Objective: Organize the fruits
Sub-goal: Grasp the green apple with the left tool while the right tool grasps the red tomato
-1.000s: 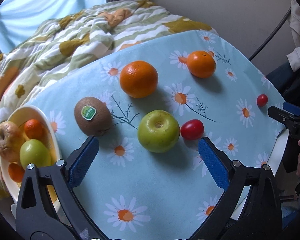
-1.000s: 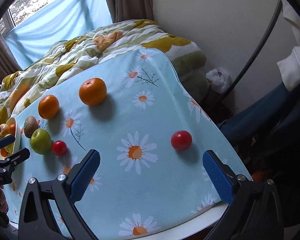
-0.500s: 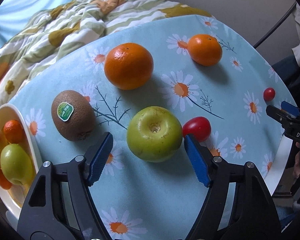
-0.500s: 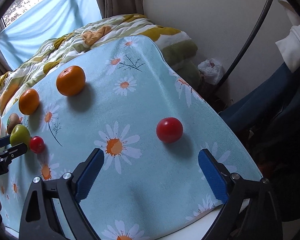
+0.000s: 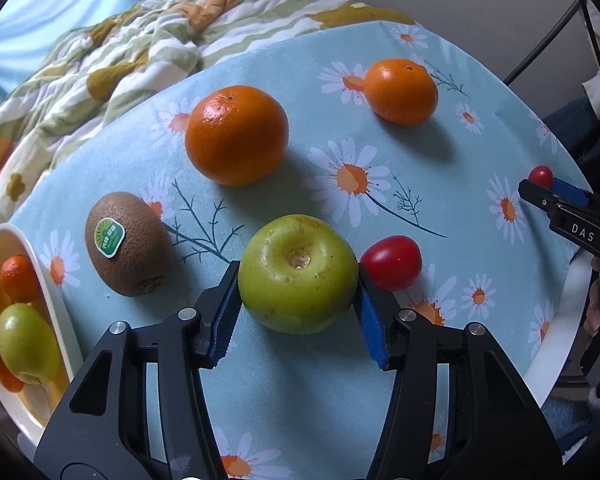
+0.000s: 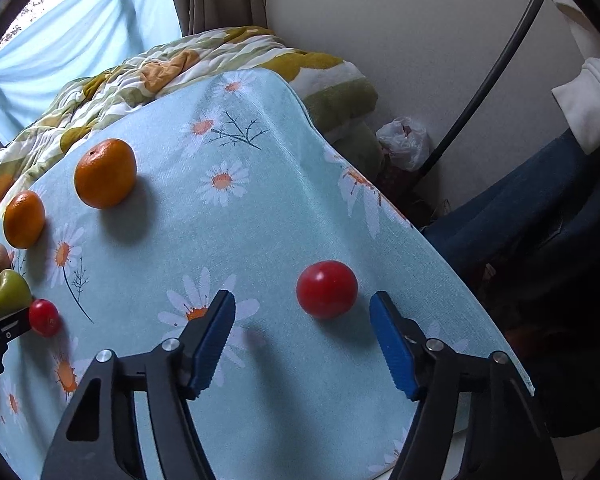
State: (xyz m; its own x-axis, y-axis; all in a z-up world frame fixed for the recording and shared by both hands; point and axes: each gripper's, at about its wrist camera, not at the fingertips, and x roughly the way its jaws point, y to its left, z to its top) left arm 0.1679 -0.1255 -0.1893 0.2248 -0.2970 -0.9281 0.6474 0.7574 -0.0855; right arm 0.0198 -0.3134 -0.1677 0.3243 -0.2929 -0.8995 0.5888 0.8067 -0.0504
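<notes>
My left gripper point(image 5: 298, 276) is shut on a green apple point(image 5: 298, 274) that rests on the daisy tablecloth point(image 5: 380, 160); both blue pads touch its sides. A red cherry tomato point(image 5: 391, 262) lies just right of it, a kiwi point(image 5: 127, 243) to the left, and two oranges point(image 5: 237, 134) point(image 5: 401, 92) sit farther back. My right gripper point(image 6: 302, 310) is open, with a second red tomato point(image 6: 327, 289) just ahead, between its blue fingertips point(image 6: 384, 320), near the table's right edge.
A white bowl point(image 5: 56, 312) at the left edge holds several fruits. A quilted blanket point(image 5: 140, 52) lies behind the table. The right gripper shows at the right edge of the left wrist view point(image 5: 572, 216). A person's legs point(image 6: 520, 208) are beside the table's right edge.
My left gripper moved forward and closed onto the green apple. My right gripper advanced toward the red tomato and narrowed its opening somewhat.
</notes>
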